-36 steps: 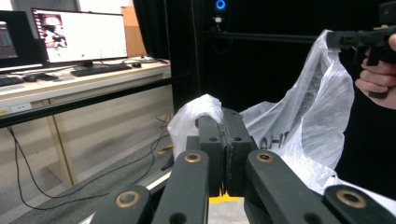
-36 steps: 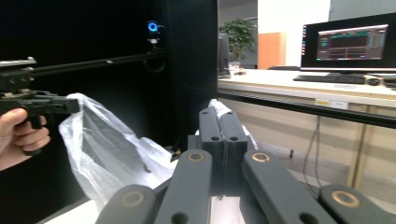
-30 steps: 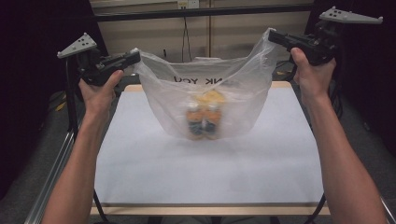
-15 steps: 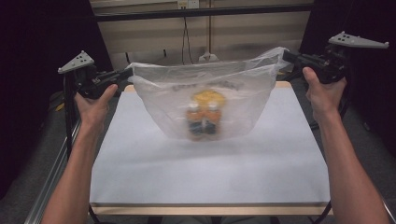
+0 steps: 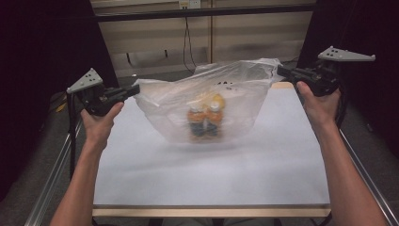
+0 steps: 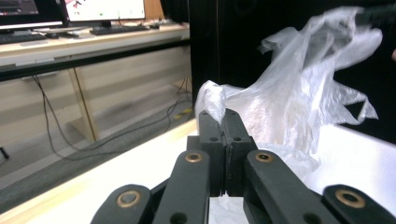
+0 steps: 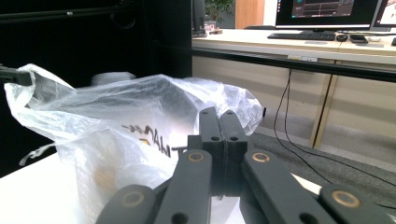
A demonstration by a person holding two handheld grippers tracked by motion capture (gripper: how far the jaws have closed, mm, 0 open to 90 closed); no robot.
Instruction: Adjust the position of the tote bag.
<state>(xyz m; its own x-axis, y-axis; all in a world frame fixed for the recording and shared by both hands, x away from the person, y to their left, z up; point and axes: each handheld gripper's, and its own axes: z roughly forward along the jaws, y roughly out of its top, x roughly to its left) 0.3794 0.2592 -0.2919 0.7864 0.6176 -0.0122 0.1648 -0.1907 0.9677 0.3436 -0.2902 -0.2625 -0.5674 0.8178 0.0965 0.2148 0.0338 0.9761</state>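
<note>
Pinching tight, the left gripper (image 5: 134, 90) has its jaws clamped on the left corner of the clear plastic bag (image 5: 211, 106); in the left gripper view a twist of film sticks up right out of the closed jaws of the left gripper (image 6: 225, 116). Over on the other side, the right gripper (image 5: 282, 71) is closed on the bag's right corner, and in the right gripper view the jaws of the right gripper (image 7: 223, 116) stand pressed together with the film bunched against them.

Writing now: dark print runs across the bag's wall, and the right gripper view catches a few letters, something like "AN", seen through the film and not fully readable.

The bag is stretched between the two grippers above the far half of the white bench (image 5: 211, 179), its belly sagging down to the surface. Inside, two small bottles (image 5: 205, 121) with orange caps stand side by side, with something yellow just behind them, blurred by the plastic.

Room to move: the near half of the bench is open, and the bench's left and right edges lie close under each hand.
</note>
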